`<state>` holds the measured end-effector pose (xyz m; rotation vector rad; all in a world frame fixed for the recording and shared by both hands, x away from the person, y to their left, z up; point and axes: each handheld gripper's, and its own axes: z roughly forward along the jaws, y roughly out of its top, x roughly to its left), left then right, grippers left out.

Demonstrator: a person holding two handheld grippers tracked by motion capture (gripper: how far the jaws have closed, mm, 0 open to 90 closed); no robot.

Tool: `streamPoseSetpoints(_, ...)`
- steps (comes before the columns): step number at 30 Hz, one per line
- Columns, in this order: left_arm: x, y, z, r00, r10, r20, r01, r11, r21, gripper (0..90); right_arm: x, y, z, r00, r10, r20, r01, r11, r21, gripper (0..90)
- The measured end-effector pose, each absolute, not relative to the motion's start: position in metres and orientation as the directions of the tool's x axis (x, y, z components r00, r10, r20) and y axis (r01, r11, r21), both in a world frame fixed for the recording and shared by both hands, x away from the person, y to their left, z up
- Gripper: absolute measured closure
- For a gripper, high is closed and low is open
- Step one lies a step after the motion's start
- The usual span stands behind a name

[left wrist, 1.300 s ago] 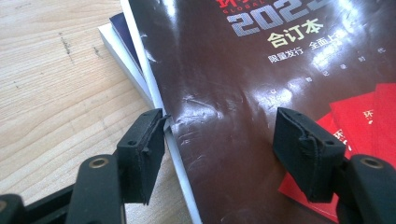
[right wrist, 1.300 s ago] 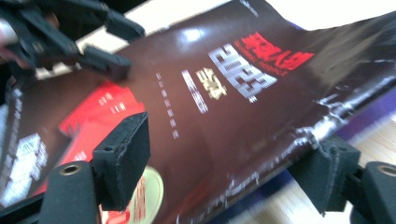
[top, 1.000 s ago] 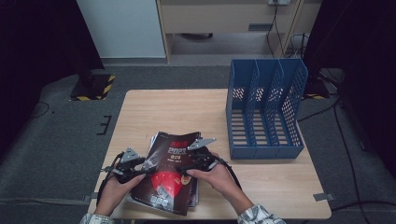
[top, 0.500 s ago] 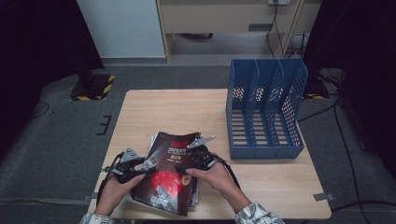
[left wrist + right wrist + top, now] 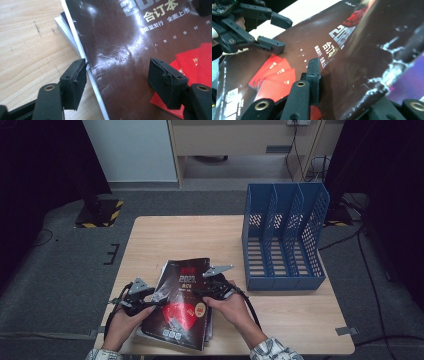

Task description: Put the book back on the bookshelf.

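Observation:
A dark brown magazine [image 5: 181, 306] with red cards on its cover lies on top of a small stack near the table's front edge. My left gripper [image 5: 159, 296] is open, and its jaws straddle the magazine's [image 5: 120, 42] left edge, one pad beside the white edge and one over the cover. My right gripper [image 5: 199, 291] has just been closing on the right edge. In the right gripper view the cover [image 5: 337, 50] curls up between the jaws of my right gripper [image 5: 342, 82], with one pad [image 5: 313, 72] pressed on top and the other beneath.
A blue file rack [image 5: 282, 240] with three slots stands upright at the table's right side. The far half of the wooden table [image 5: 170, 235] is bare. More magazines [image 5: 65, 31] lie under the top one. Dark floor surrounds the table.
The right gripper's jaws have closed onto the magazine's right edge. Both hands stay almost where they were, and the left gripper still stands open.

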<state>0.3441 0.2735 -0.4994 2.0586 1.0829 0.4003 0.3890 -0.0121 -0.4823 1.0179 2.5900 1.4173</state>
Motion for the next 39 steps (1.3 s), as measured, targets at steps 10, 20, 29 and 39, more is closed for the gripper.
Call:
streamPoseSetpoints(10,0.346,0.274,-0.498,0.589,0.805,-0.068,0.542,-0.331,0.772,22.4,0.384,-0.015,-0.455,-0.823,0.541,0.172,0.412,0.362,0.836,80.3)
streamPoseSetpoints(20,0.351,0.273,-0.499,0.612,0.786,-0.092,0.526,-0.318,0.789,20.1,0.377,-0.012,-0.436,-0.855,0.513,0.076,0.301,0.372,0.878,84.5)
streamPoseSetpoints(29,0.361,0.276,-0.5,0.634,0.76,-0.144,0.505,-0.266,0.821,17.6,0.376,-0.012,-0.42,-0.878,0.477,0.035,0.217,0.332,0.918,86.4)
streamPoseSetpoints(39,0.366,0.291,-0.495,0.635,0.73,-0.253,0.514,-0.156,0.843,46.6,0.372,-0.011,-0.408,-0.897,0.443,-0.002,0.15,0.308,0.94,86.9)
